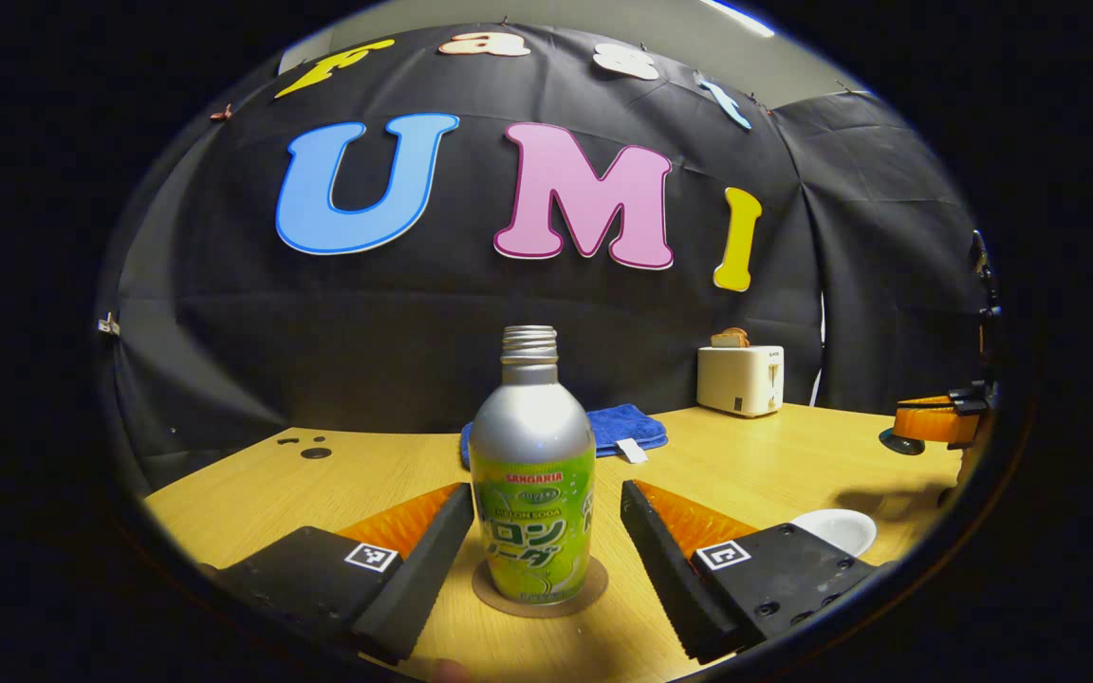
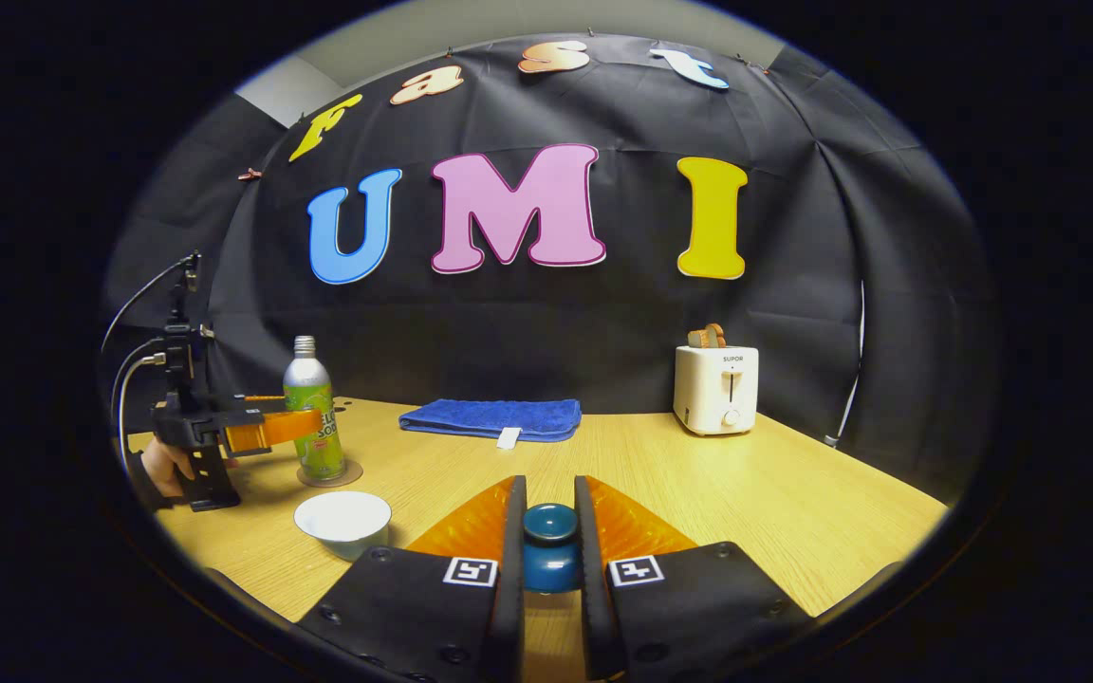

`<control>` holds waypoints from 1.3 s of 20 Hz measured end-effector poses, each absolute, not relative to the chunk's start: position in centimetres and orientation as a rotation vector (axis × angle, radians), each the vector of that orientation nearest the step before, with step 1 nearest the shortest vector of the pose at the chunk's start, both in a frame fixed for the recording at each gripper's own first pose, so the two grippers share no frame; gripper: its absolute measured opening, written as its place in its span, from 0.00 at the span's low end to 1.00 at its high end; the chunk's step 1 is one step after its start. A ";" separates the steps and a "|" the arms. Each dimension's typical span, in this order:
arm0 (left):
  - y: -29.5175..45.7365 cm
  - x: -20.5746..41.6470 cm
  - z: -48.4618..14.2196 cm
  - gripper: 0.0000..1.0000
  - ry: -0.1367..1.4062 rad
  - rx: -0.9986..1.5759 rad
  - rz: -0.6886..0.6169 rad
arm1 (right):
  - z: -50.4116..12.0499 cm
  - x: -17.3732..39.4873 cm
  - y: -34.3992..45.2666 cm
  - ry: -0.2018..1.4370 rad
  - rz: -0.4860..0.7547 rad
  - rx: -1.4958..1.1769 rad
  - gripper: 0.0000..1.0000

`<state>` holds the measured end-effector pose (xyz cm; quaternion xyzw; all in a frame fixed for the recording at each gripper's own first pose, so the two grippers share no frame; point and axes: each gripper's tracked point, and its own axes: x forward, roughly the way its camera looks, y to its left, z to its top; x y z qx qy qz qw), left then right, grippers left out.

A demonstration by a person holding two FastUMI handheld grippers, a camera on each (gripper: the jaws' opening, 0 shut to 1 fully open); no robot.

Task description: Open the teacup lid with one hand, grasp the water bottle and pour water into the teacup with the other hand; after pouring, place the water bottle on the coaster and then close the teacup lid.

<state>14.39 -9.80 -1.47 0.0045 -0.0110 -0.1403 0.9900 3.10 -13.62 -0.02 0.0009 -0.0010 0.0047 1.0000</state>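
Wooden table (image 2: 698, 493) in a cloth-walled booth. At the back, a folded blue towel (image 2: 490, 417) and a white toaster (image 2: 717, 389) with a slice of bread in its slot.

Progress, as judged from how things lie:
- Bottle (image 1: 532, 474), uncapped, stands upright on the round coaster (image 1: 594, 588). The left gripper (image 1: 546, 541) has its fingers spread, one on each side of the bottle with a visible gap on both sides, so nothing is held. Either the bottle has just been set down after pouring or it is about to be picked up; the pictures do not settle which.
- Right gripper (image 2: 549, 541) is clamped on the dark blue knob of the lid (image 2: 549, 545), which it holds clear of the cup.
- Cup (image 2: 342, 522), a white bowl-like thing, sits open on the table just in front of the coaster, towards the right gripper.
- Left to do for certain: put the lid back on the cup.

Hard to make out:
- Whether the cup holds water. Its inside reads plain white from the right gripper view, and it is cut off by a finger in the left gripper view.
- The lid below its knob is hidden between the fingers.
- Liquid level in the bottle cannot be seen through the metal.
- The hand (image 2: 167, 465) holding the left gripper is partly off the edge.
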 end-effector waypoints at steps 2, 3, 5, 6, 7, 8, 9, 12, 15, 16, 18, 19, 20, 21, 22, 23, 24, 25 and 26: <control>-8.8 12.7 -1.5 0.98 -0.025 0.009 -0.260 | 0.0 3.1 -13.6 -0.002 0.009 0.001 0.28; -8.3 11.7 -1.5 0.98 -0.023 0.009 -0.250 | -0.1 3.0 -13.7 -0.001 0.002 0.003 0.28; -7.1 10.5 -1.6 0.98 -0.025 0.010 -0.228 | 0.0 2.8 -13.4 -0.004 -0.008 0.002 0.28; -6.4 10.0 -1.7 0.98 -0.025 0.010 -0.212 | 0.1 2.5 -12.1 -0.002 0.029 0.003 0.28; -5.7 9.7 -1.7 0.98 -0.024 0.010 -0.194 | -0.1 2.4 -10.6 0.004 0.059 0.003 0.28; -5.1 9.5 -1.8 0.98 -0.023 0.010 -0.181 | -0.5 2.5 -9.0 0.021 0.088 -0.003 0.28; -4.6 9.3 -1.7 0.98 -0.023 0.010 -0.168 | -0.5 2.6 -6.9 0.035 0.131 -0.003 0.28; -4.3 8.9 -1.7 0.98 -0.024 0.010 -0.161 | -0.5 2.7 0.0 0.063 0.266 0.004 0.28; -4.3 8.8 -1.7 0.98 -0.024 0.010 -0.162 | -1.9 3.6 3.8 0.124 0.324 -0.038 0.29; -4.2 8.9 -1.8 0.98 -0.022 0.010 -0.161 | -1.9 3.8 4.5 0.122 0.333 -0.042 0.28; -4.0 8.7 -1.8 0.98 -0.022 0.009 -0.151 | -1.9 4.6 4.5 0.115 0.310 -0.064 0.23; -3.8 8.6 -1.8 0.98 -0.021 0.009 -0.146 | -2.3 5.0 4.3 0.122 0.297 -0.072 0.28; -3.8 8.6 -1.8 0.98 -0.021 0.009 -0.144 | -2.7 5.5 4.2 0.138 0.290 -0.065 0.28; -3.9 8.5 -1.7 0.98 -0.022 0.010 -0.144 | -3.0 5.9 4.0 0.143 0.284 -0.053 0.28; -3.9 8.4 -1.8 0.98 -0.022 0.009 -0.144 | -2.8 5.9 3.7 0.150 0.272 -0.039 0.28; -3.8 8.4 -1.7 0.98 -0.023 0.009 -0.141 | -2.9 6.0 3.3 0.160 0.258 -0.026 0.28; -3.8 8.4 -1.8 0.98 -0.021 0.009 -0.140 | -3.1 6.3 3.0 0.166 0.247 -0.018 0.28; -3.7 8.4 -1.7 0.98 -0.022 0.009 -0.139 | -3.3 6.4 2.8 0.180 0.238 -0.022 0.28; -3.7 8.4 -1.8 0.98 -0.022 0.009 -0.139 | -3.5 6.6 2.8 0.192 0.235 -0.028 0.28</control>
